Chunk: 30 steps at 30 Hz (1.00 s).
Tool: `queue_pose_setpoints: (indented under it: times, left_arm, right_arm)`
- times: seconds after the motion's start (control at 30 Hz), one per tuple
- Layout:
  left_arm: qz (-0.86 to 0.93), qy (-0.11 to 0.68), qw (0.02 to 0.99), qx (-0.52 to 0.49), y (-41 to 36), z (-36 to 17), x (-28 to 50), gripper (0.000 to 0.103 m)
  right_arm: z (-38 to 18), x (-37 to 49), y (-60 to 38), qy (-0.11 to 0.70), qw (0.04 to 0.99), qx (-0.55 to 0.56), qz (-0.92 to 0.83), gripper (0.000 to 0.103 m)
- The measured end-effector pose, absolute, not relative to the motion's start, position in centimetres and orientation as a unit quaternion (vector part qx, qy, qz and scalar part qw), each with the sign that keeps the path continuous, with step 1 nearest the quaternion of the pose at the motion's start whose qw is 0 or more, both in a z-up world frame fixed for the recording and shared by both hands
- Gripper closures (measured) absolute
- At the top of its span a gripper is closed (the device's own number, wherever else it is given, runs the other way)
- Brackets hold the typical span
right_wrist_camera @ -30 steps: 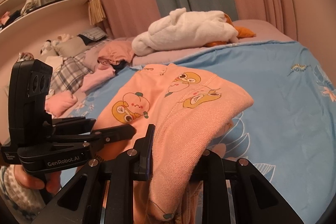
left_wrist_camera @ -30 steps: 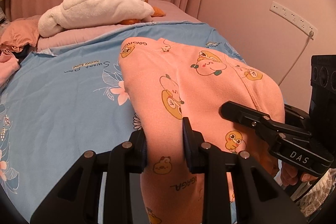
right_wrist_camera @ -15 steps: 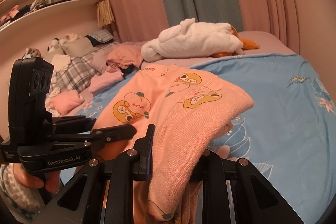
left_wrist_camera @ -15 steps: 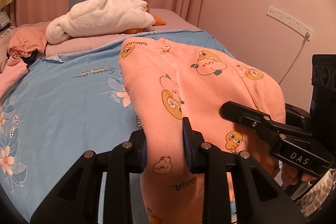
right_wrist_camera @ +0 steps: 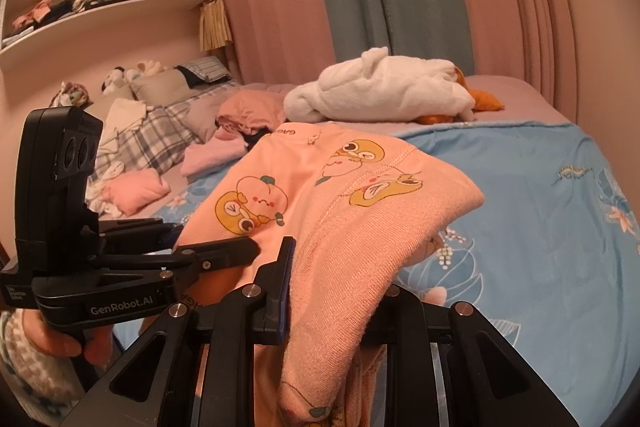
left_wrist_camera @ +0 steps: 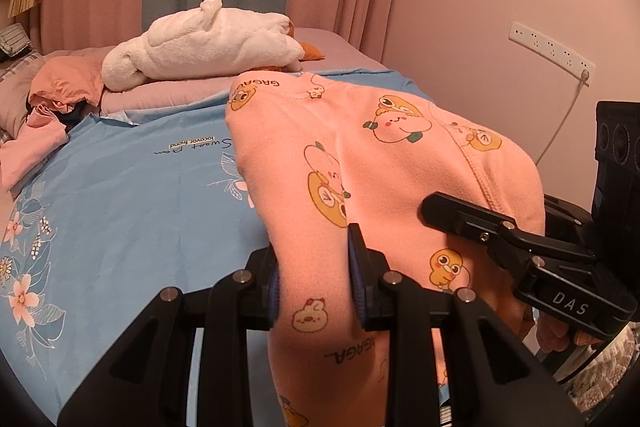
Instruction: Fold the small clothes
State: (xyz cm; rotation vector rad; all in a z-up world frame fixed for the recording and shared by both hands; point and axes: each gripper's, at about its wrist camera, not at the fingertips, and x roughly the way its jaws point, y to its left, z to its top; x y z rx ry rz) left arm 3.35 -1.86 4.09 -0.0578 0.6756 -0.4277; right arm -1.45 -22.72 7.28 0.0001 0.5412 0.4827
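Both tongs are squeezing the same piece of clothing. In the left wrist view, the left gripper (left_wrist_camera: 314, 275) at the bottom middle of the frame is clenched on a fold of the peach baby clothes (left_wrist_camera: 384, 163), which have little ducks and peaches printed on them. The cloth runs up from the tongs toward the middle of the frame and hangs down below them too. The right gripper (left_wrist_camera: 496, 227) pokes in from the lower right side and pinches the same cloth. In the right wrist view, the right gripper (right_wrist_camera: 332, 287) sits at the bottom middle, grasping a thick bunch of the peach baby clothes (right_wrist_camera: 320, 195), and the left gripper (right_wrist_camera: 176, 251) comes in from the lower left. Under the cloth is the blue bedsheet (left_wrist_camera: 120, 195) with flowers on it. A white fluffy blanket (left_wrist_camera: 200, 43) lies in a heap in the upper middle, at the far end of the bed. More clothes (right_wrist_camera: 136, 187) lie in a messy pile at the left.
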Motion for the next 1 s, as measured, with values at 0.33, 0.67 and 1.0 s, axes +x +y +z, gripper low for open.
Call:
queue_pose_setpoints:
  times: [0.33,0.67,1.0]
  left_arm:
    - [-0.200,0.317,0.927,-0.031,-0.6,4.6,2.3,0.075]
    - [-0.192,0.313,0.929,-0.036,0.3,5.1,1.5,0.075]
    - [-0.179,0.312,0.932,-0.041,0.8,5.3,1.0,0.075]
  right_arm:
    - [7.9,-2.0,-21.7,0.253,0.936,-0.015,0.246,0.078]
    - [8.3,-1.9,-20.8,0.247,0.934,-0.026,0.256,0.077]
    - [8.6,-2.0,-19.6,0.243,0.932,-0.037,0.266,0.078]
